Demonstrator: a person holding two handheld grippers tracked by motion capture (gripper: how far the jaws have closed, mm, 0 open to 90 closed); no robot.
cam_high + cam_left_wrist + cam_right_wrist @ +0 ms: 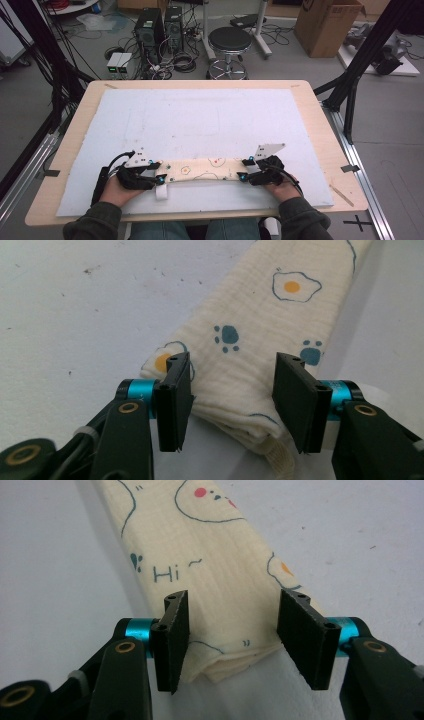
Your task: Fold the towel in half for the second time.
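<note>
Cream muslin, printed with fried eggs, paw prints and a small "Hi", lies folded into a long narrow strip (200, 169) on the white mat (200, 120), close to the mat's near edge and running along it. The left gripper (150, 176) sits at the cloth's left end and the right gripper (246, 172) at its right end.

In the left gripper view the jaws stand about half open, one on each side of the cloth's end, and the pads do not press on it; a small loop tag (278, 460) pokes out beneath the layers. In the right gripper view the jaws are likewise partly open astride the other end, with the stacked fold edges visible between them and no pinch on the fabric.

Judging by this, the lengthwise folding looks done: the cloth is already several layers thick and lies flat. What seems left is folding the strip end to end, or rolling it shorter.
</note>
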